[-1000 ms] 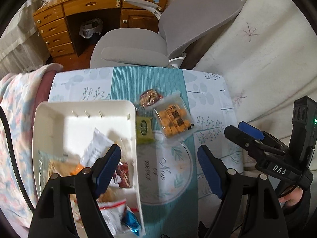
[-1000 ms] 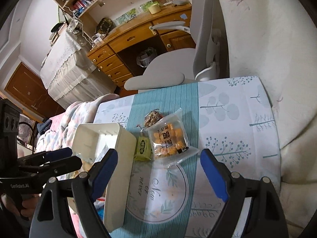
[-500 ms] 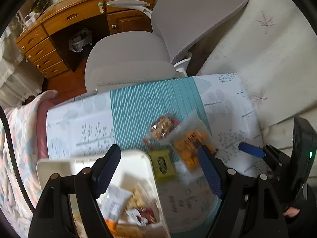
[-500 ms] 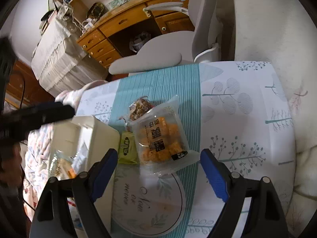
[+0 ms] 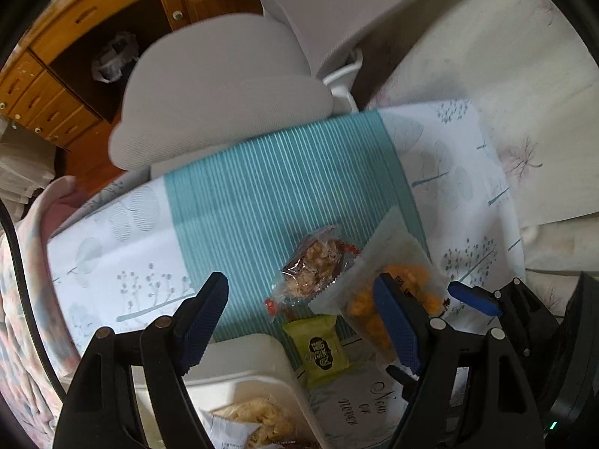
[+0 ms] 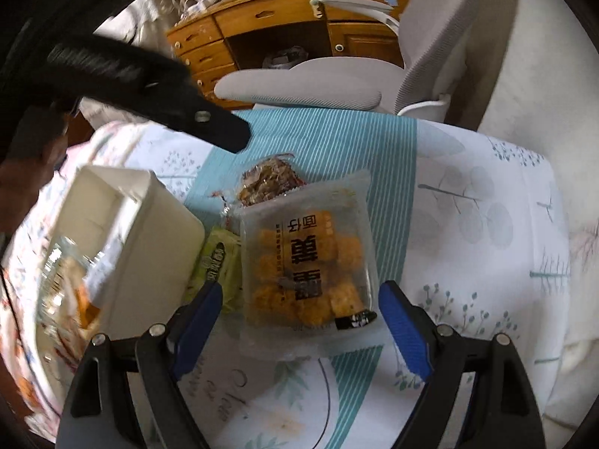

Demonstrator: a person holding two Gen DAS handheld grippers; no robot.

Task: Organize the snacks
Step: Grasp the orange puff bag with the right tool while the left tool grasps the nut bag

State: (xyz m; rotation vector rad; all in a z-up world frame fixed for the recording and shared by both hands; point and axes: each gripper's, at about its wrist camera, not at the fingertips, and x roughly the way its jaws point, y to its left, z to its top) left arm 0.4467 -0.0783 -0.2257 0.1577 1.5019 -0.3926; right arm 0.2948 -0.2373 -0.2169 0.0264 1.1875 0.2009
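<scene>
Tablecloth (image 6: 486, 202) holds 3 snack packets beside a white bin (image 6: 123, 224); right gripper (image 6: 299, 329) gapes over the orange bag (image 6: 307, 262), left gripper (image 5: 299, 321) spread wide

Clear pack of orange snacks (image 6: 307, 262) flat; nut packet (image 6: 267, 181) at 11 o'clock, green packet (image 6: 219, 262) at 9, against white bin (image 6: 157, 239).

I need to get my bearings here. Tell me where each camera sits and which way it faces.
Left wrist: on the left gripper, open, looking down over the white bin corner toward the grey chair; the right gripper shows at right.
Right wrist: on the right gripper, open, low over the orange snack bag; a left-gripper finger crosses top left.
Both show the bin, orange bag, green packet, brown snack pack, chair.
</scene>
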